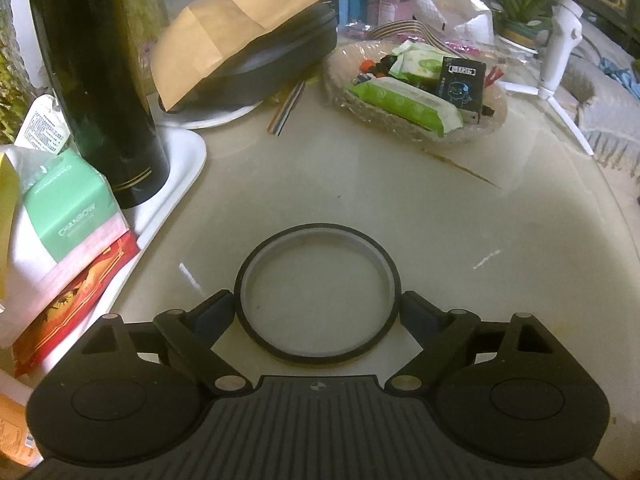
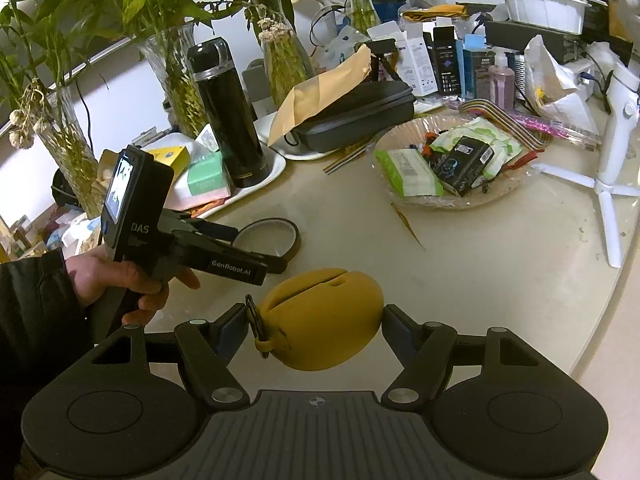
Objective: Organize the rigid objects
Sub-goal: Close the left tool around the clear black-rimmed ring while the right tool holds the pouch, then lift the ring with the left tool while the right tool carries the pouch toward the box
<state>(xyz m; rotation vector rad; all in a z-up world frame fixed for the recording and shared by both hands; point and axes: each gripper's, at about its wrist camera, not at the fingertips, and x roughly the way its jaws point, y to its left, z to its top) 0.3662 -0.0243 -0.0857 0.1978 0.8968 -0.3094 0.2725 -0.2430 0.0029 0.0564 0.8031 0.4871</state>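
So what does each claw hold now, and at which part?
The right claw holds the yellow case by its two ends. The left claw straddles the tape roll, apparently without gripping.

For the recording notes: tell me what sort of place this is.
Probably a lived-in home or office table used as a catch-all: glass vases of greenery, a pump soap bottle, and a snack basket crowd it.
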